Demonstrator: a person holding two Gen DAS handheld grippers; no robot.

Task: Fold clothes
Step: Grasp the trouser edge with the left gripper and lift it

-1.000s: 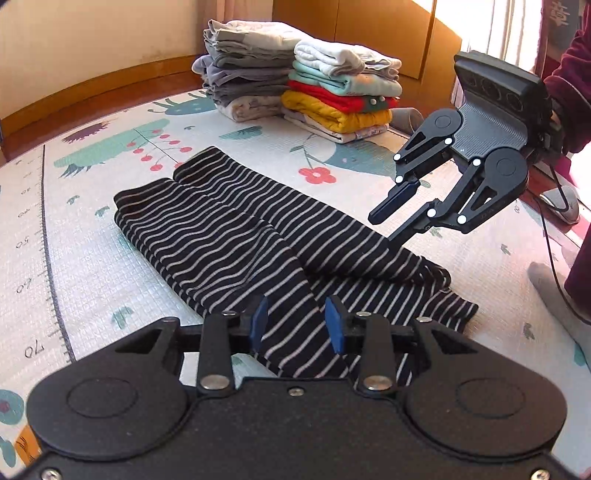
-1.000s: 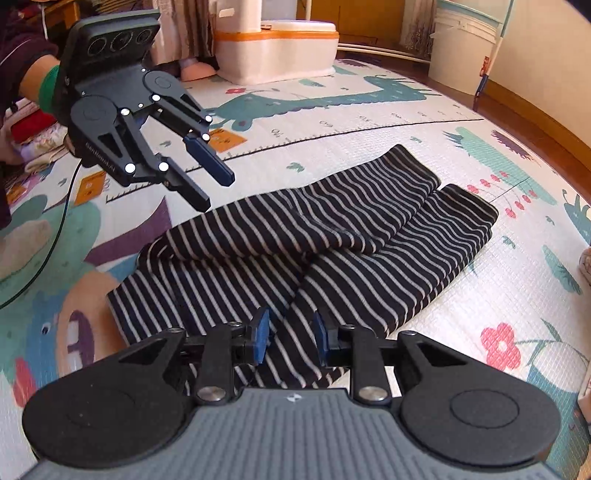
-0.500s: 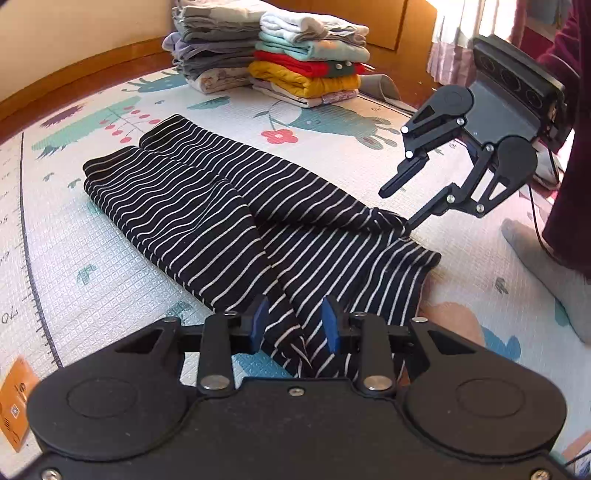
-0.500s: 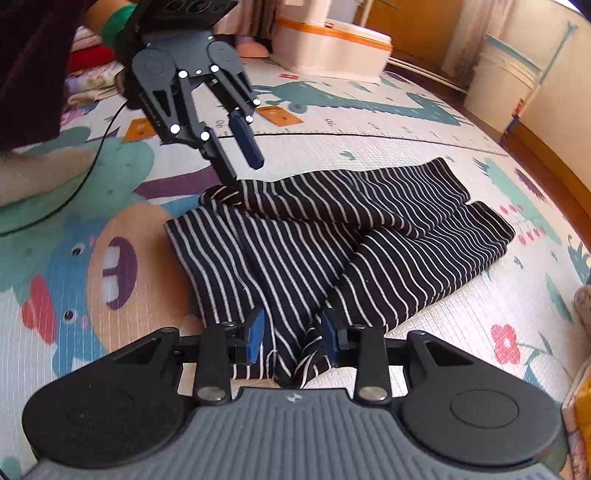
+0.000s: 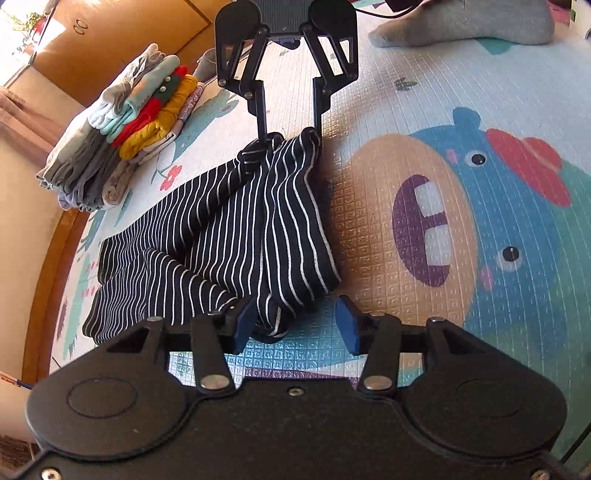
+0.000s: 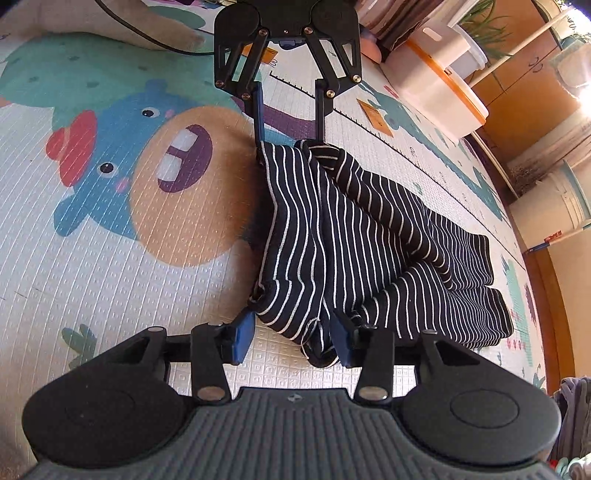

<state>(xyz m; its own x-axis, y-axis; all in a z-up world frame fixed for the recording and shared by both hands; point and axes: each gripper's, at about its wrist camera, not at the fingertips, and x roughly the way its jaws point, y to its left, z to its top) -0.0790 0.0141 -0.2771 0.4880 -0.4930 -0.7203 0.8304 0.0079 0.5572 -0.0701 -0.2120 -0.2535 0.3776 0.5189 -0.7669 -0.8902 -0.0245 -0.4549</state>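
Black trousers with thin white stripes [image 5: 229,229] lie on the play mat [image 5: 388,184], legs folded side by side. Low over the near corner of their waist end, my left gripper [image 5: 295,326] stands open, and the cloth touches its left blue pad [image 5: 243,325]. Opposite it, my right gripper [image 5: 290,125] is open astride the far corner. In the right wrist view the trousers [image 6: 369,236] run away to the right. There the right gripper [image 6: 291,339] has a bunched corner between its open fingers, and the left gripper [image 6: 289,125] faces it.
A stack of folded clothes [image 5: 129,147] sits on the mat near the wooden wall. A person's socked foot [image 5: 461,22] rests beyond the right gripper. A white box with an orange lid [image 6: 443,74], a bucket [image 6: 554,199] and a black cable [image 6: 147,37] lie around the mat.
Both grippers have swung round and dropped to the two corners of the trousers' waist end, now facing each other. Their fingers have opened wider.
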